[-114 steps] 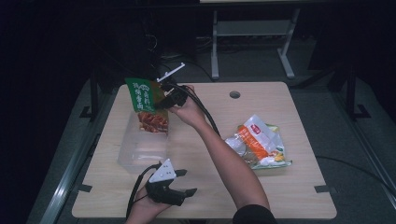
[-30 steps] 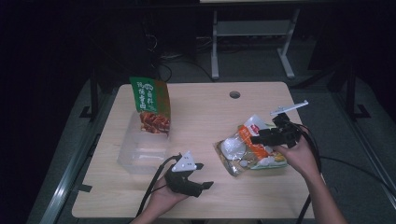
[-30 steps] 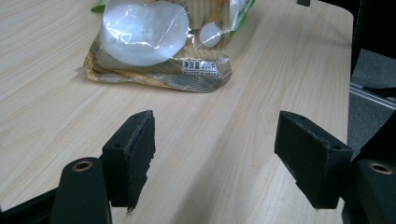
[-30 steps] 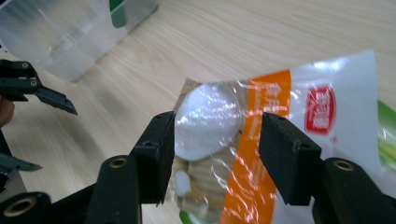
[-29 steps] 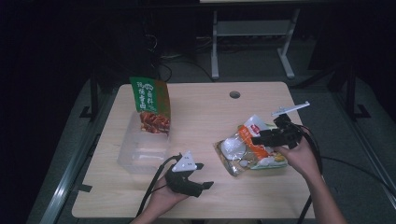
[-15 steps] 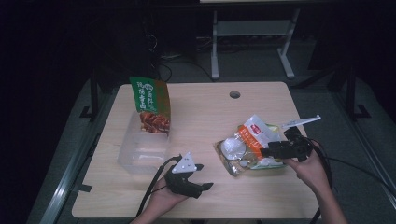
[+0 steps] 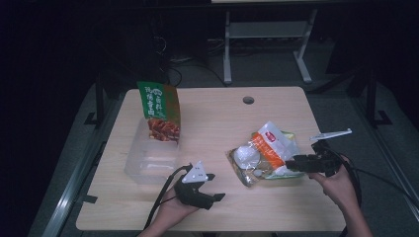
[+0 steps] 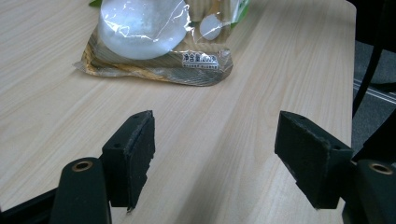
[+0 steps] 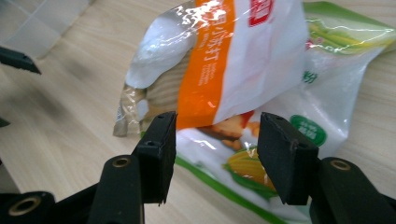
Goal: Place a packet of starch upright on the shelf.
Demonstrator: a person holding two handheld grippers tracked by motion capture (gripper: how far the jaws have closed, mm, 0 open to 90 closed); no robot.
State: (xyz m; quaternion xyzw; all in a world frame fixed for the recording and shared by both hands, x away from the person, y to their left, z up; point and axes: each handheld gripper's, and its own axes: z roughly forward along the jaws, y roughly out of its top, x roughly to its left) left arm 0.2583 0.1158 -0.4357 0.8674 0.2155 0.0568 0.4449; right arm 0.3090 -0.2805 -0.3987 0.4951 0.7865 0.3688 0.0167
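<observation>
The right tool [image 7: 295, 165], at the lower right of the high view, points in at a heap of snack bags on the worktop [image 7: 212, 123], and its jaws have just been easing inward. In the right gripper view they stand apart on either side of the lower edge of the orange-and-white bag [image 9: 233, 60], with the pads not yet pressing on the film. That bag lies on top of the green corn bag [image 9: 299, 154], and a clear bag with pale round pieces [image 7: 245, 159] is tucked in at the left of the heap.

The worry here is the layering. The jaws sit so low that, as I judge it, they could catch the green bag's film along with the orange one, and both would come up together, or the lower one would drag and drop. The film is glossy and puffed, so a pinch on a loose fold might slip free once the weight hangs from it.

The left tool [image 7: 210, 187], at the lower middle of the high view, rests spread with nothing between its jaws, facing the clear bag. Over at the upper left the green pouch [image 7: 159, 111] stands in the clear tub [image 7: 148, 165]; a carried bag swung in low might tip it.
</observation>
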